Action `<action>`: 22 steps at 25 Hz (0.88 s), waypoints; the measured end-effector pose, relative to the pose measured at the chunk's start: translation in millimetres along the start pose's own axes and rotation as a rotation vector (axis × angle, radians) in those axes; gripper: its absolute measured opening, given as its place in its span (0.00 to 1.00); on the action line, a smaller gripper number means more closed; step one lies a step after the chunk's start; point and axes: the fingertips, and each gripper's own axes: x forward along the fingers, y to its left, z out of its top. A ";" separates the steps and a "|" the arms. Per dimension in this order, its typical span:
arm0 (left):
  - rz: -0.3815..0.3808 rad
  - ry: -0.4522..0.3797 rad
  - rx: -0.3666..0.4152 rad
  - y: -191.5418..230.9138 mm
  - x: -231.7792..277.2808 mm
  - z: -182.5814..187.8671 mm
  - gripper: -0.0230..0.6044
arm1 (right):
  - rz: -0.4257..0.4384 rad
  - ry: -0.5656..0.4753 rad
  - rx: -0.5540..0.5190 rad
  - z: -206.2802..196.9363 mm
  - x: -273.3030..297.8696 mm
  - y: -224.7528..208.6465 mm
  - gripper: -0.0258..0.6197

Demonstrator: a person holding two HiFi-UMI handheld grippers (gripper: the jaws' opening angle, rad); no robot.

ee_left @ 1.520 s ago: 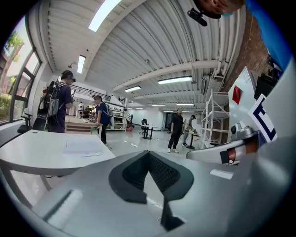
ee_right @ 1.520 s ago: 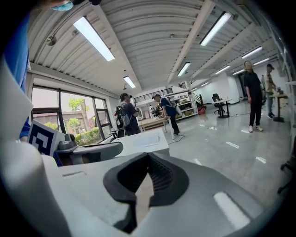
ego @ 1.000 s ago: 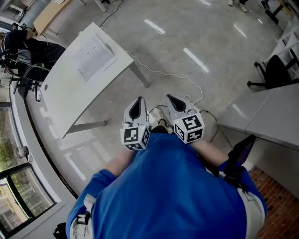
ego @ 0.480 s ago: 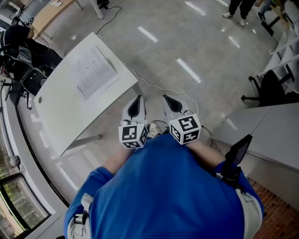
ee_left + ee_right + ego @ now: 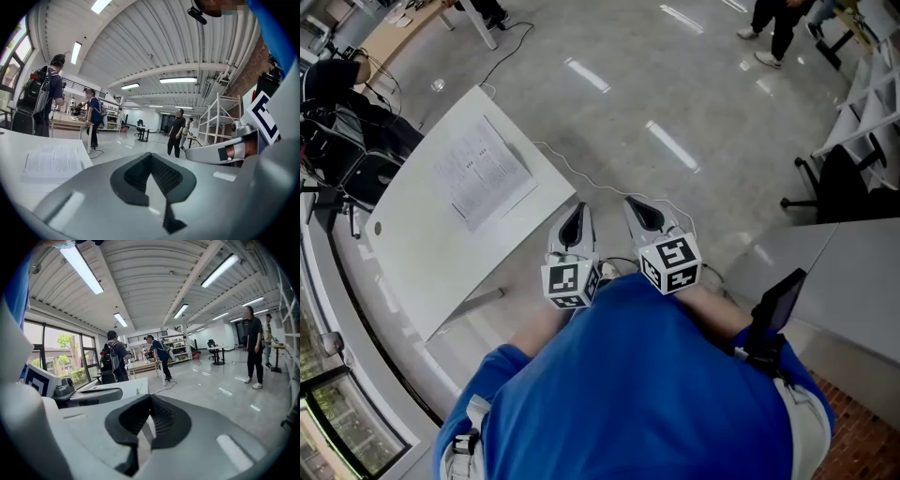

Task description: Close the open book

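The open book (image 5: 478, 173) lies flat with its printed pages up on a white table (image 5: 412, 244) at the left of the head view. My left gripper (image 5: 575, 217) and right gripper (image 5: 639, 206) are held side by side in front of the blue shirt, over the floor just off the table's near corner. Both are shut and hold nothing. In the left gripper view the book (image 5: 51, 161) lies to the left beyond the shut left gripper (image 5: 151, 157). The right gripper view has the shut right gripper (image 5: 150, 400) with the table (image 5: 126, 387) behind it.
A white cable (image 5: 609, 183) trails over the shiny floor from the table. A person with a black backpack (image 5: 347, 103) stands behind the table. A black chair (image 5: 844, 178) and a grey desk (image 5: 862, 281) are at the right. Other people (image 5: 177, 131) stand further off.
The table and book have drawn closer and lower in the head view as I move toward them. Both grippers stay shut and side by side in front of me.
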 end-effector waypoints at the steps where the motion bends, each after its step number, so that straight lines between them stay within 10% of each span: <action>1: 0.008 0.002 0.002 2.5 7.9 1.9 0.05 | 0.009 0.003 0.002 2.3 5.9 -4.9 0.04; 22: 0.137 0.007 0.044 -36.2 250.7 58.5 0.05 | 0.114 -0.021 0.021 94.2 96.2 -233.8 0.04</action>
